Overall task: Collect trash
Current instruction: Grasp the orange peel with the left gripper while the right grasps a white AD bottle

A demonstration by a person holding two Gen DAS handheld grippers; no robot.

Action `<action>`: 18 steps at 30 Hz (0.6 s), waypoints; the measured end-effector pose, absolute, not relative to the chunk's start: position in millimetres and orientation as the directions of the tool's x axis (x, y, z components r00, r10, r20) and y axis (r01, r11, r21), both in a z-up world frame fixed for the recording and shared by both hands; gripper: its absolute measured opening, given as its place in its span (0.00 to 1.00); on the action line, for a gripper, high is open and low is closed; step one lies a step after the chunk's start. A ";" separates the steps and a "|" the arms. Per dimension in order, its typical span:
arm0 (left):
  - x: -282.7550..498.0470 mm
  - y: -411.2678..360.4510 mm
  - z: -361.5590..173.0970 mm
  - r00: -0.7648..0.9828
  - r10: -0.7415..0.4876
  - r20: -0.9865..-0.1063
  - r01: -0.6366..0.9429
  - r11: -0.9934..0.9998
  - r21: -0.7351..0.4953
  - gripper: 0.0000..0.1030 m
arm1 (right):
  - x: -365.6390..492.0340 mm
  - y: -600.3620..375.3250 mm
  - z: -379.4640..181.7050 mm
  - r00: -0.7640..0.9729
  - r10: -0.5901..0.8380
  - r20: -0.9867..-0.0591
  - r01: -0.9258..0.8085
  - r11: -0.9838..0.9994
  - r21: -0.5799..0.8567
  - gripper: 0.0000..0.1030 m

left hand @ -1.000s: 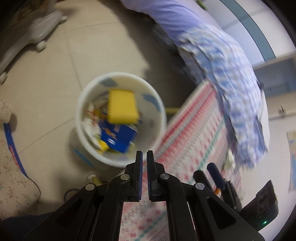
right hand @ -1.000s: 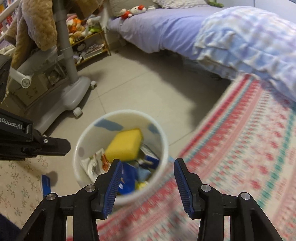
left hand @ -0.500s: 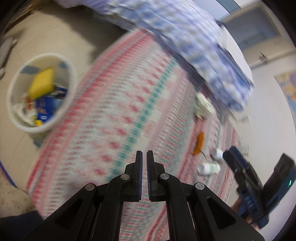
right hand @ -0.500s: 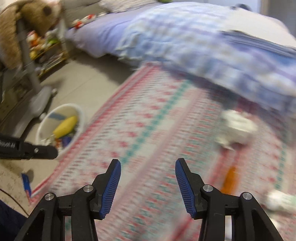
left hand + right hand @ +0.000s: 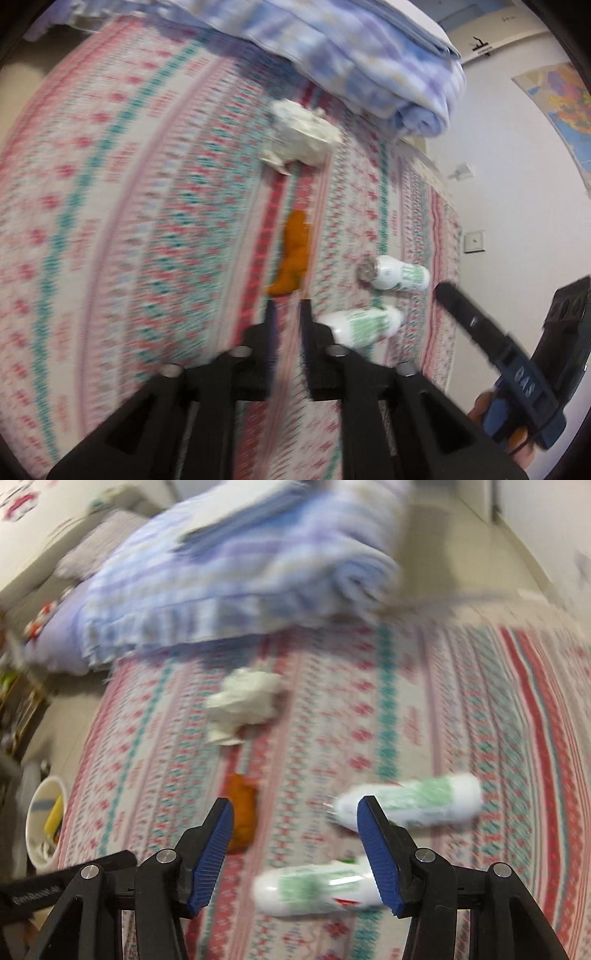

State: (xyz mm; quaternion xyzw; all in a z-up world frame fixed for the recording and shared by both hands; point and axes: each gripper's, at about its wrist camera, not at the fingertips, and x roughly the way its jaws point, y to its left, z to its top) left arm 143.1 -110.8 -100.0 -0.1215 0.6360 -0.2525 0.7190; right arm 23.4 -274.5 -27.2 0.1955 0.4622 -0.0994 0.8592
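White plastic bottles with green labels (image 5: 317, 890) are lying on the patterned rug (image 5: 406, 716), lower centre. Right gripper (image 5: 295, 853) is hovering wide open; left gripper (image 5: 286, 314) is showing a narrow gap.

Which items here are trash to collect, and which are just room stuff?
Job:
- crumpled paper
- orange scrap
- near white-green bottle
- far white-green bottle
- white bin, already part full
- right gripper, open over the near bottle

Lying about:
- patterned rug
- folded blue blanket
- wall map
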 end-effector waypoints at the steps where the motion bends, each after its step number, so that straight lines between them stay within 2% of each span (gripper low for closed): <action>1: 144.9 -115.4 -101.6 0.070 -0.519 -0.852 0.207 0.843 -0.497 0.42 | 21.1 -279.1 -29.5 0.542 0.015 -0.841 0.373 0.892 0.256 0.59; 2: 146.1 -121.5 -102.1 0.095 -0.516 -0.851 0.202 0.847 -0.491 0.52 | 19.7 -282.7 -31.8 0.531 0.022 -0.847 0.388 0.882 0.266 0.59; 3: 147.6 -124.9 -102.2 0.126 -0.516 -0.847 0.202 0.850 -0.487 0.55 | 17.0 -286.7 -35.1 0.519 0.033 -0.854 0.405 0.870 0.280 0.59; 7: 151.2 -142.7 -109.7 0.117 -0.532 -0.838 0.233 0.835 -0.498 0.55 | 9.0 -299.2 -41.2 0.493 0.049 -0.868 0.450 0.840 0.303 0.59; 11: 151.0 -163.4 -130.4 0.114 -0.439 -0.891 0.275 0.876 -0.396 0.55 | -0.4 -313.9 -45.5 0.485 0.065 -0.872 0.495 0.802 0.335 0.59; 13: 149.0 -165.4 -128.5 0.170 -0.417 -0.893 0.295 0.886 -0.358 0.44 | -3.5 -317.1 -48.8 0.472 0.066 -0.879 0.509 0.793 0.333 0.59; 14: 148.8 -168.5 -129.3 0.179 -0.380 -0.907 0.306 0.898 -0.316 0.20 | -4.7 -319.0 -51.2 0.467 0.075 -0.881 0.517 0.785 0.340 0.59; 18: 149.2 -164.7 -128.2 0.177 -0.368 -0.913 0.324 0.897 -0.300 0.18 | -10.5 -322.1 -64.0 0.443 0.113 -0.890 0.554 0.746 0.370 0.60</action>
